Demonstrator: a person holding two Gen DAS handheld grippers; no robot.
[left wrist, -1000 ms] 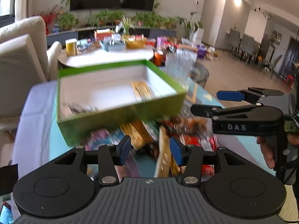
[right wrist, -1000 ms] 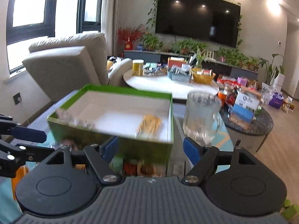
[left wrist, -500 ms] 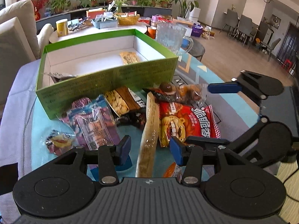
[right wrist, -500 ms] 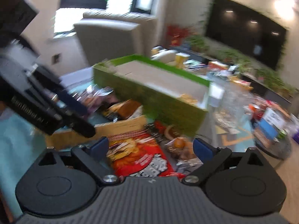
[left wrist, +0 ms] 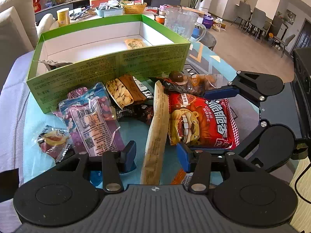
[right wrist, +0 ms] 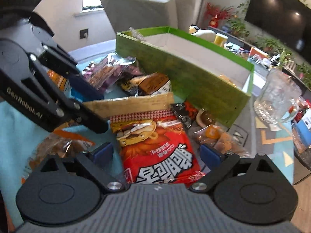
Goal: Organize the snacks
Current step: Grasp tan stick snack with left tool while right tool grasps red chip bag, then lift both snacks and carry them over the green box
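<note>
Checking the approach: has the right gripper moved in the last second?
Yes. The right gripper dropped from box height toward the table, now open astride the red bag.

The table (left wrist: 35, 161) carries a green box (left wrist: 108, 68) and snack packets (left wrist: 198, 120).

Lighting: we note bright daylight, ceiling spots glaring. Quality: our left view sharp, our right view motion-blurred; both show fisheye bending at edges.
</note>
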